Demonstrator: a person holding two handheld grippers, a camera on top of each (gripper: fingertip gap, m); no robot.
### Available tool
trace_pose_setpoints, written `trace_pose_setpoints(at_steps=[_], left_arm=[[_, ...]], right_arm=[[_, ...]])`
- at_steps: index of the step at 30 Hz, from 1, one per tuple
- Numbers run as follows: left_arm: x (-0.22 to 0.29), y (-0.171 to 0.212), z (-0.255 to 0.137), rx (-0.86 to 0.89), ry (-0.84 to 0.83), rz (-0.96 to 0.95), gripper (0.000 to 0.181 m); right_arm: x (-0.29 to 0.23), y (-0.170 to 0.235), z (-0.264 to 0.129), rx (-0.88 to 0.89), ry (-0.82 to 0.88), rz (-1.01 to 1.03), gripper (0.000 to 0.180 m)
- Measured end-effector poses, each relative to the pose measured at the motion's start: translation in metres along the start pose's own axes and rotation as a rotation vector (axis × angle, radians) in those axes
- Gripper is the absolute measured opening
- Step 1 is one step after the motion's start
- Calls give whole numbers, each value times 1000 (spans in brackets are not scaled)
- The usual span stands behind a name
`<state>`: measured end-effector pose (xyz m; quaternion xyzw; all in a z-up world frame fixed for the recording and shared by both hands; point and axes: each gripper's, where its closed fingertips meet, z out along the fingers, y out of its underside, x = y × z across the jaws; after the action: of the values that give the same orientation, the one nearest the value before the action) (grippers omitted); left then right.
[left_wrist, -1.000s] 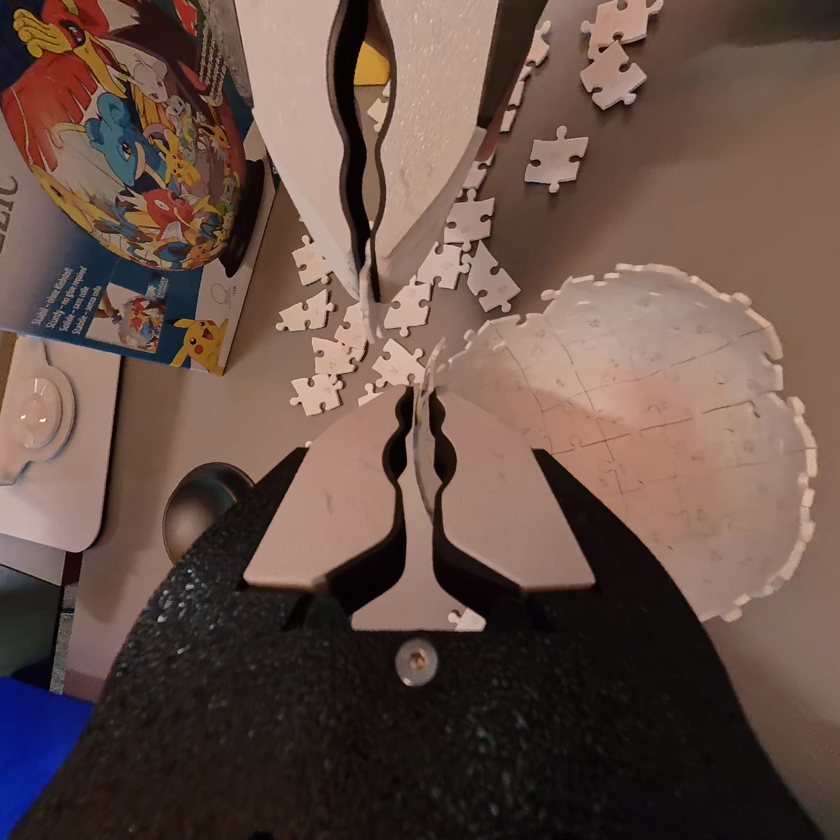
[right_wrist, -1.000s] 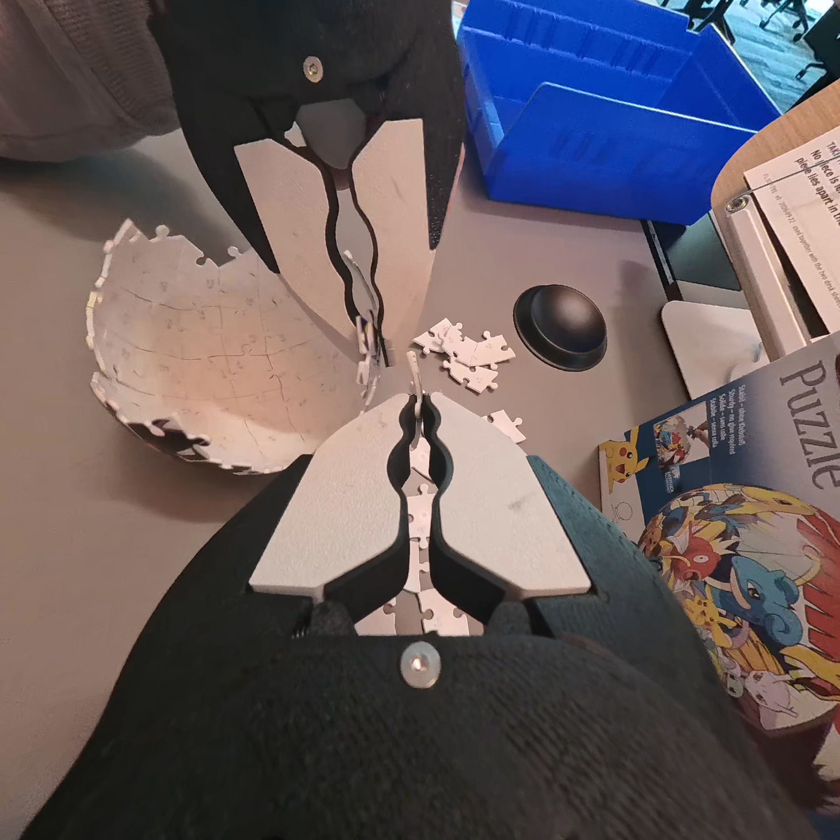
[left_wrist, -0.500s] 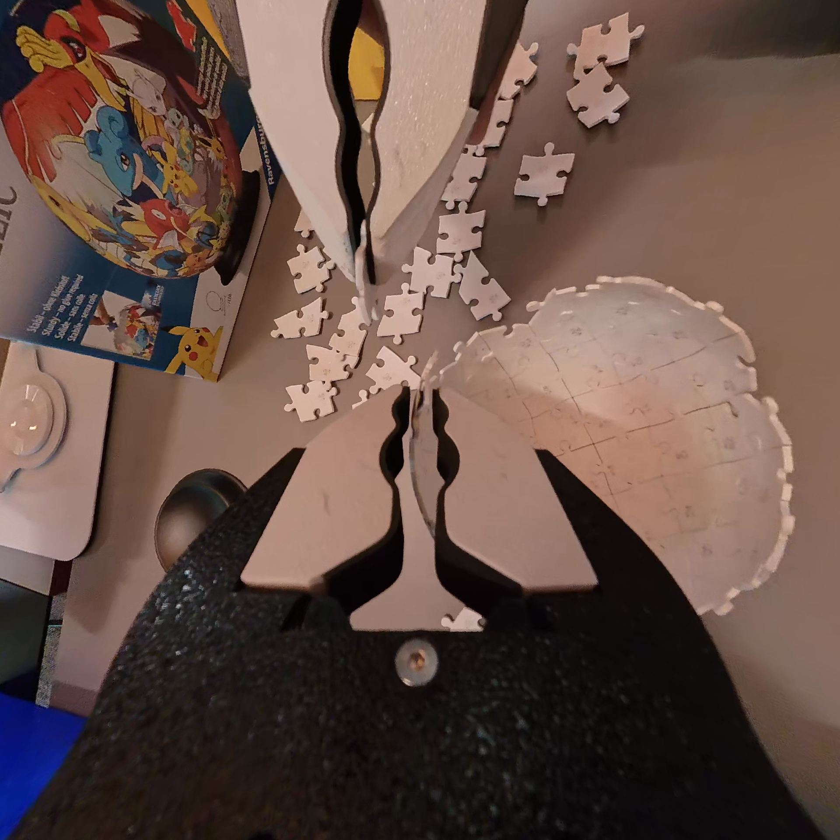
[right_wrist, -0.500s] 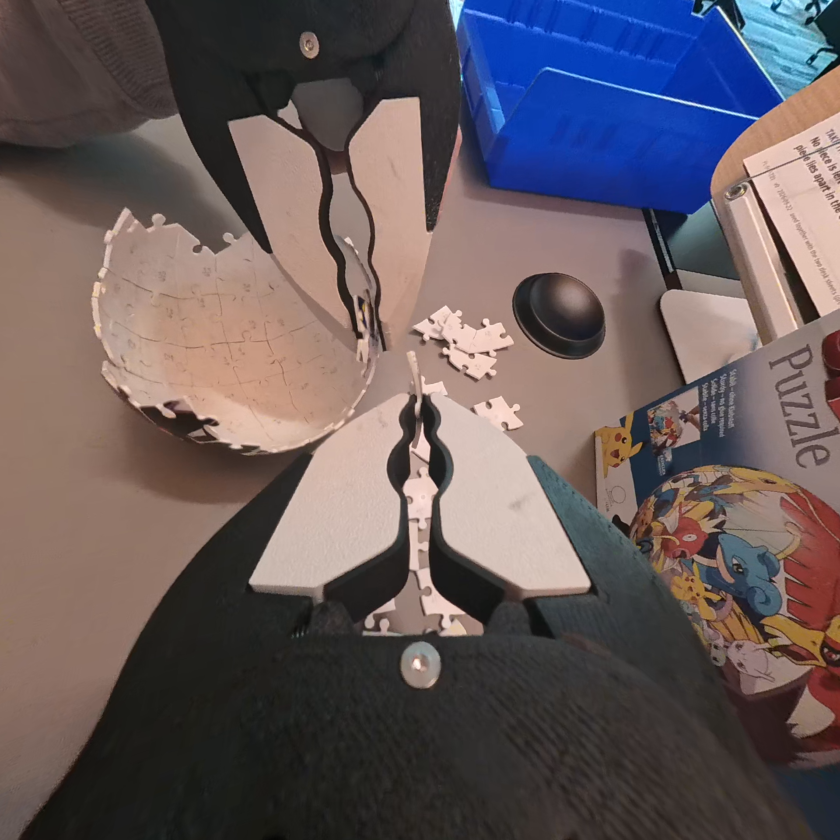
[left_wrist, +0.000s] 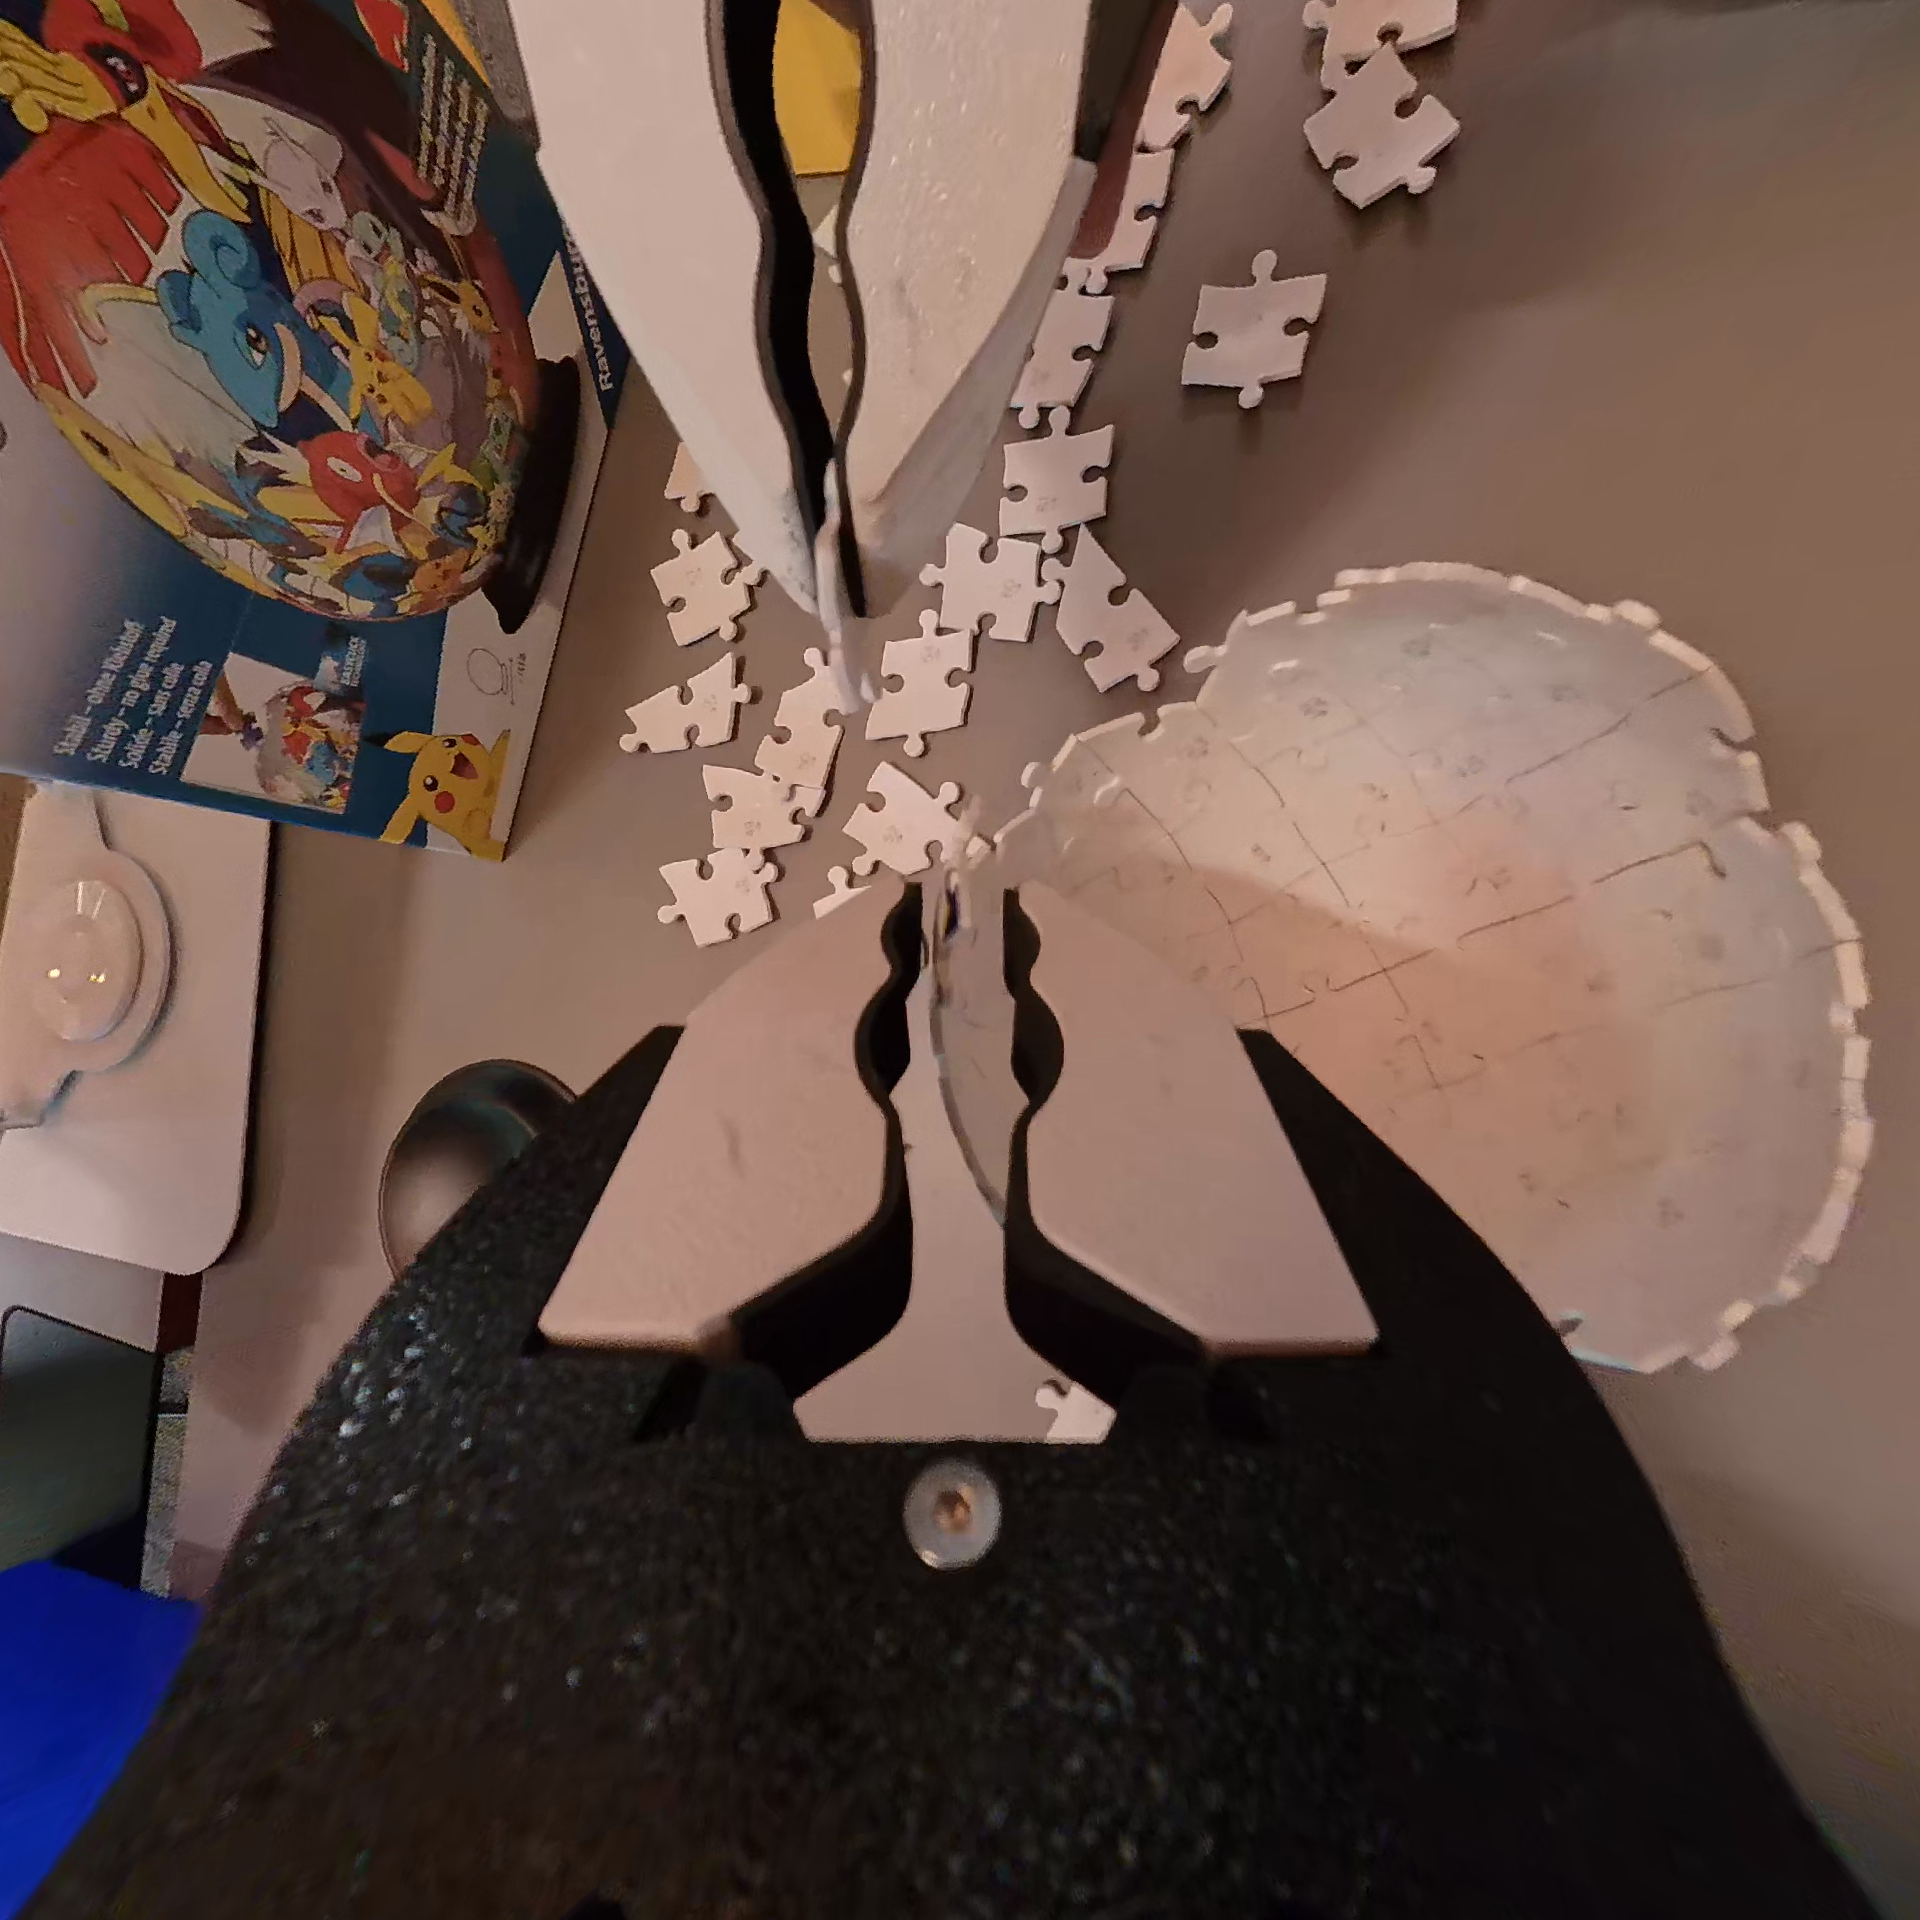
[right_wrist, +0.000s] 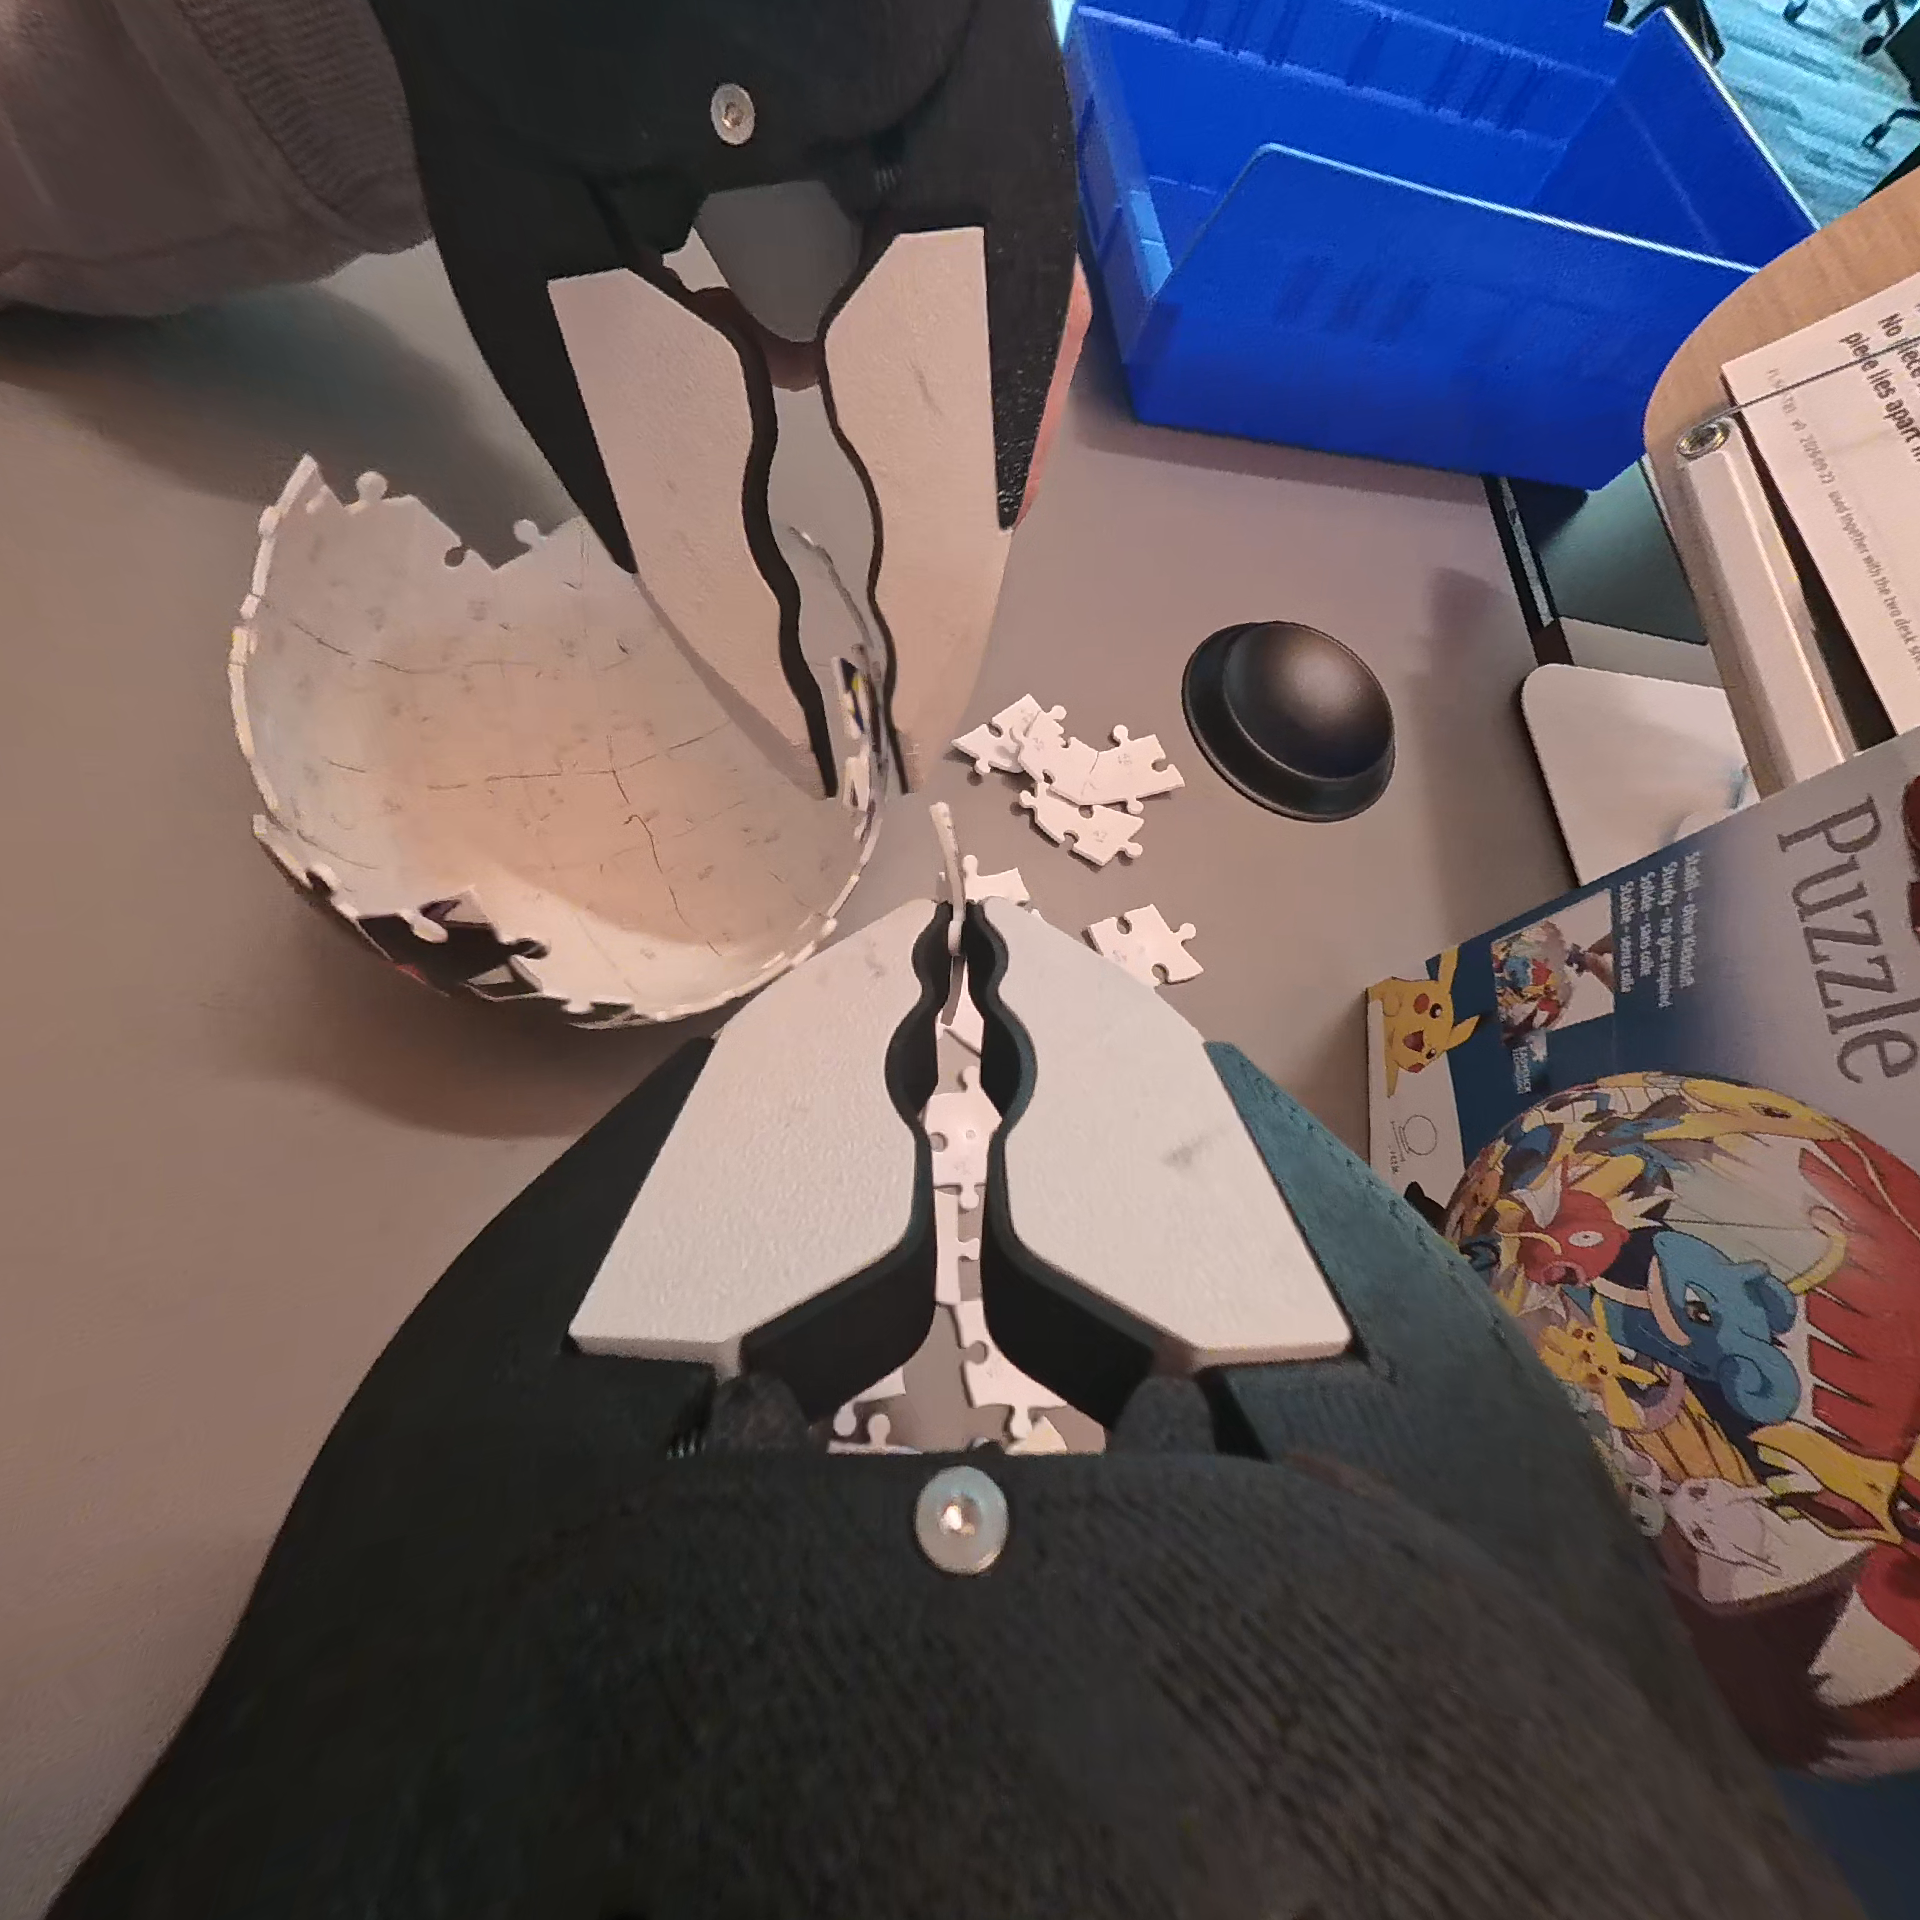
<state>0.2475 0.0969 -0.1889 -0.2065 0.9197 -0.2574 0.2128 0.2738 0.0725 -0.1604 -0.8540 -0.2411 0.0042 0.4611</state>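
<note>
A half-built white puzzle shell (left_wrist: 1507, 935) shaped like a bowl rests on the grey table. My left gripper (left_wrist: 961, 904) is shut on its rim at the near-left edge. In the right wrist view the shell (right_wrist: 499, 748) is tilted, with its open side up and its dark printed outside showing below. The left gripper (right_wrist: 862, 769) pinches its right rim. My right gripper (right_wrist: 951, 914) is shut on a single white puzzle piece (right_wrist: 943, 852), held edge-on just short of that rim. The right gripper (left_wrist: 836, 582) and its piece (left_wrist: 844, 644) also show in the left wrist view.
Several loose white pieces (left_wrist: 914, 686) lie on the table between the grippers, and more loose pieces (right_wrist: 1070, 769) lie beyond them. A printed puzzle box (right_wrist: 1662, 1195) lies to the right. Farther off are a black dome stand (right_wrist: 1288, 717), a blue bin (right_wrist: 1403, 208) and a clipboard with paper (right_wrist: 1818, 468). The gap from one gripper's tips to the other's is roughly 5 centimetres.
The shell has tilted in the left gripper's hold, and more of its inside now faces the right gripper. Both grippers stay shut, and the held piece stays close to the rim.
</note>
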Motion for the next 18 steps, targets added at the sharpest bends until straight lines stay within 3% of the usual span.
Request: trace_pose_setpoints(at_steps=[9, 18], left_arm=[[-3, 4, -5, -7, 4, -61, 18], [-5, 6, -6, -9, 4, -97, 15]], right_arm=[[-25, 8, 13, -41, -153, 35, 2], [-29, 5, 16, -130, -123, 35, 2]])
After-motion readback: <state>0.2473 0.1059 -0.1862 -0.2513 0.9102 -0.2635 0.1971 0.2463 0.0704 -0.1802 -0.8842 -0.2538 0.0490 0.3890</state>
